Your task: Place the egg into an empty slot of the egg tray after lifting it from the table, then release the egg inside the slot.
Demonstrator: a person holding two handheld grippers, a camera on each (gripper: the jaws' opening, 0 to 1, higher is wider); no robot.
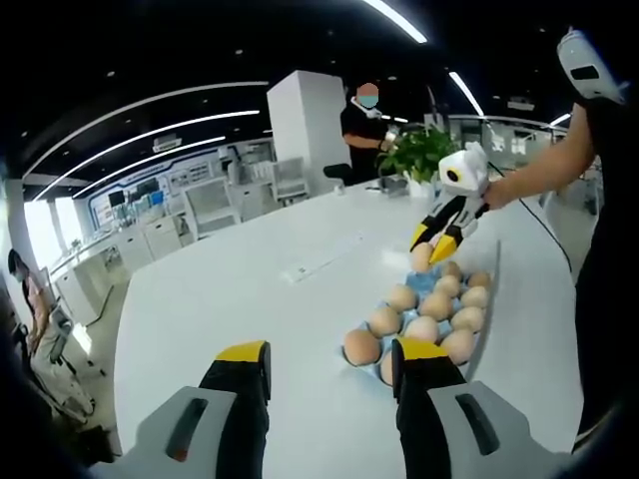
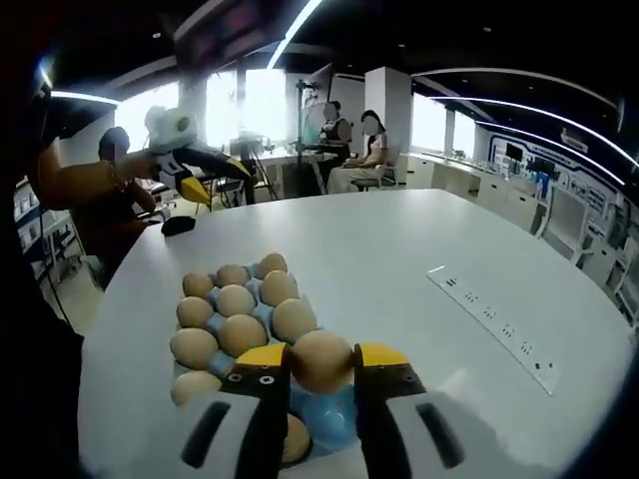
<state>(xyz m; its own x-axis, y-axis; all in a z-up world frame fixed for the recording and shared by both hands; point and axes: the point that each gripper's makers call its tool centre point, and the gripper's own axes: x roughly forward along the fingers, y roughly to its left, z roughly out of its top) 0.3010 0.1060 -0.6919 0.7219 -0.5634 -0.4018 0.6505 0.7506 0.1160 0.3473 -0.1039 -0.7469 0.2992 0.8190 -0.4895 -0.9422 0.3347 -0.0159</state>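
The egg (image 2: 321, 361) sat clamped between the yellow-tipped fingers of the right gripper (image 2: 321, 371), which were closed on its two sides, and it hung just above the near end of the egg tray (image 2: 334, 417), over a patch of bare blue plastic. From the left gripper view the same right gripper (image 1: 439, 242) could be seen at the far end of the tray (image 1: 482, 324), its fingers pointing down at an egg (image 1: 421, 257) just over the last row. The other eggs (image 2: 240, 319) filled most of the tray in close rows, so the free slot looked to be the one right under the held egg, though its cup was partly hidden by the fingers.

To do this step well, the egg should probably come straight down until it rests in the cup, kept clear of the egg beside it, and only then should the fingers spread, slowly, so it neither drops nor rolls. The grip should stay light, since a shell will likely crack under a squeeze.

The left gripper (image 1: 329, 364) hovered on the near side of the tray with its fingers wide apart and nothing between them.

The tray lay on a broad white worktop (image 2: 429, 249) with a power strip (image 2: 496, 321) set into it well away from the tray. Beyond the worktop were a potted plant (image 1: 419, 152), white desks, bright windows and a few people
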